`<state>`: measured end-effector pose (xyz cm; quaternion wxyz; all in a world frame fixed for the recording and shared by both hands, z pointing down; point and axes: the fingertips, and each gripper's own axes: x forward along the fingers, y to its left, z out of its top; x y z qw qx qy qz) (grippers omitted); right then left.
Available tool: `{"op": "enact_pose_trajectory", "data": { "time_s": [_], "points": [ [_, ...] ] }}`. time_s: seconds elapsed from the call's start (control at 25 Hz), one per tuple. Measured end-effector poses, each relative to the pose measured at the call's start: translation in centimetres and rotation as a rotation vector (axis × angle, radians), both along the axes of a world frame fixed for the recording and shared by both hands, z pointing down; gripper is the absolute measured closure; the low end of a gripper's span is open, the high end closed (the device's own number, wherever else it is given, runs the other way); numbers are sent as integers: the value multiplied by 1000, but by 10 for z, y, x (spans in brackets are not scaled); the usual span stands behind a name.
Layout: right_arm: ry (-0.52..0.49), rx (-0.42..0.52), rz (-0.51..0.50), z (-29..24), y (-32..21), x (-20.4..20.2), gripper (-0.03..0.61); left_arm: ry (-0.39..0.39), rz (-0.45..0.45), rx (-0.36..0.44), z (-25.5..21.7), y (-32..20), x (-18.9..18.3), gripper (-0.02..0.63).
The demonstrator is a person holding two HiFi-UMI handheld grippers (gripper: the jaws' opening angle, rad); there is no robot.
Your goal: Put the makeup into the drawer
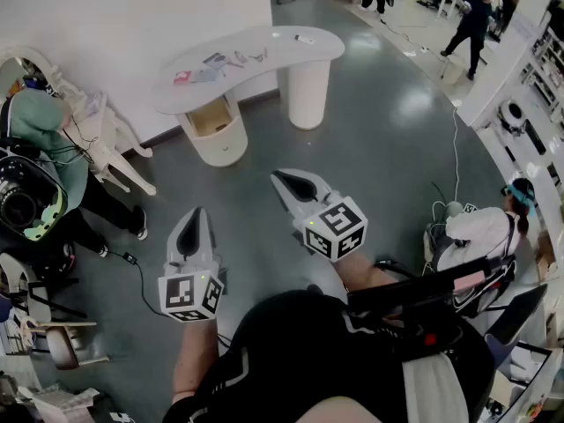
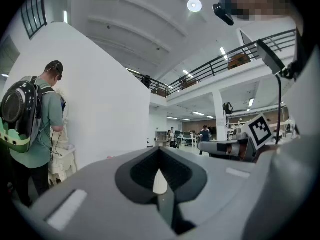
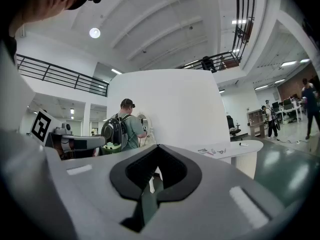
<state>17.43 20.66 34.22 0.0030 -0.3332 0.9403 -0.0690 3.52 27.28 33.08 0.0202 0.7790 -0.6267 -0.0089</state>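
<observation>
We hold both grippers level over the grey floor (image 1: 379,139), well apart from the tabletop (image 1: 304,55). The left gripper (image 1: 195,211) has its jaws pressed together with nothing between them. In its own view the dark pads meet along a thin seam. The right gripper (image 1: 277,176) is the same, closed tight and empty. It sits a little ahead of the left one and to its right, and the two are near each other but not touching.

The makeup (image 1: 211,67) lies on the white curved tabletop, which stands by the wall (image 1: 132,7). Several small pieces are scattered over the left half, one of them pinkish red. We cannot tell what each piece is. In the right gripper view they show as small things on the tabletop, beyond the jaws and to their right.

The drawer (image 1: 211,117) stands pulled open in the round pedestal under the tabletop's left end, its tan inside showing.

A person (image 1: 40,117) in a green shirt with a backpack (image 1: 22,201) stands at the left, near the wall. A second person (image 1: 480,232) sits low at the right.
</observation>
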Motion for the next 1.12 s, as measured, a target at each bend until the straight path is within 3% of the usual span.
{"op": "enact_pose_trajectory", "data": {
  "time_s": [0.48,1.12],
  "points": [
    [1,-8,0,0,4,-8,578,34,26,4,-3,4,-4,615],
    [-3,-23,-19,2,21,-58,577,50,39,28,0,23,-51,615]
  ]
}}
